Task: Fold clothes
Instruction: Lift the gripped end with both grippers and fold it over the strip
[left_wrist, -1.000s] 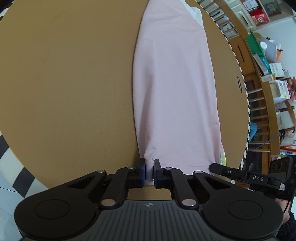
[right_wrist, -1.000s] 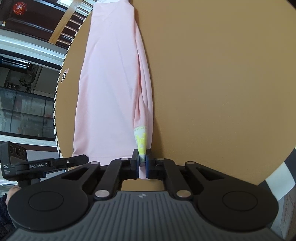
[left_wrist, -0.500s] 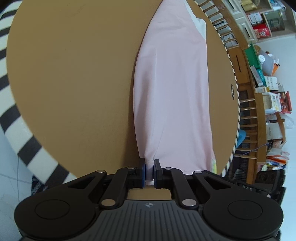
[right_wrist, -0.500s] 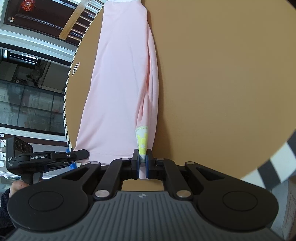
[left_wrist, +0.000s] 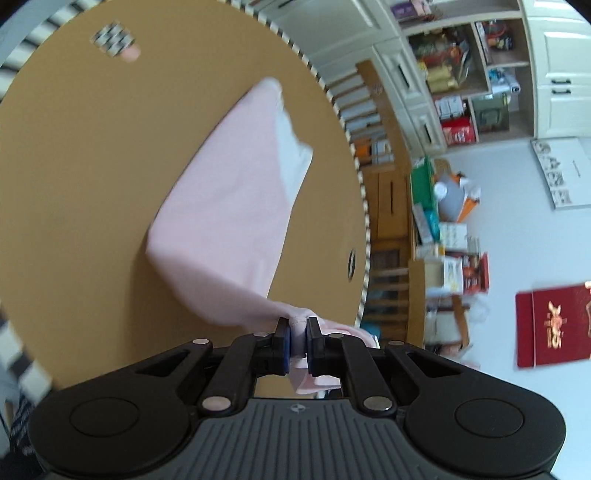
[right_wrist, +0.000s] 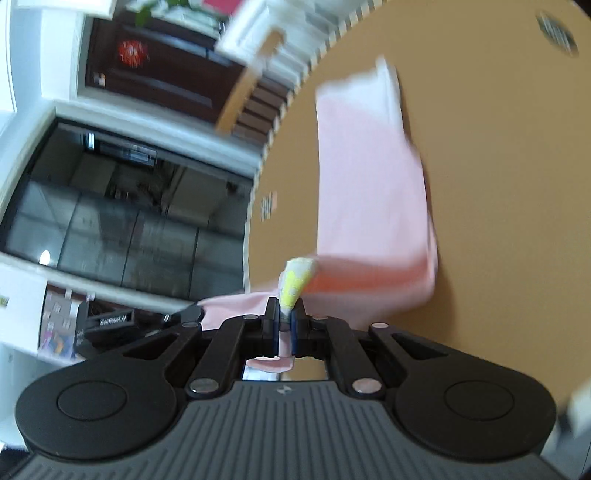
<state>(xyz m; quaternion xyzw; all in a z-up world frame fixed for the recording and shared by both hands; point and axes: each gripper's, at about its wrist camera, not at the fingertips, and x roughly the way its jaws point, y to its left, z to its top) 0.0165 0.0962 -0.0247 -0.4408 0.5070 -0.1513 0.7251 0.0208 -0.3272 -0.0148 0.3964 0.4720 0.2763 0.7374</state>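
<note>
A long pale pink garment (left_wrist: 229, 206) lies on the round brown table (left_wrist: 74, 184), with a white part at its far end. My left gripper (left_wrist: 298, 345) is shut on one near corner of its hem and holds it above the table. My right gripper (right_wrist: 283, 328) is shut on the other near corner, by a yellow-and-white label (right_wrist: 295, 280). In the right wrist view the pink garment (right_wrist: 369, 192) bends up from the table (right_wrist: 498, 166) and its near end curls over towards the far end.
The table has a striped edge (left_wrist: 364, 206). Shelves with boxes and bottles (left_wrist: 454, 229) stand beyond it in the left wrist view. A dark glass partition (right_wrist: 129, 221) lies beyond the table in the right wrist view. The left gripper's body (right_wrist: 118, 321) shows at the right wrist view's lower left.
Both grippers have lifted the near hem off the table and carried it forward over the garment. The garment was flat and stretched before; now its near half is raised and bent.
</note>
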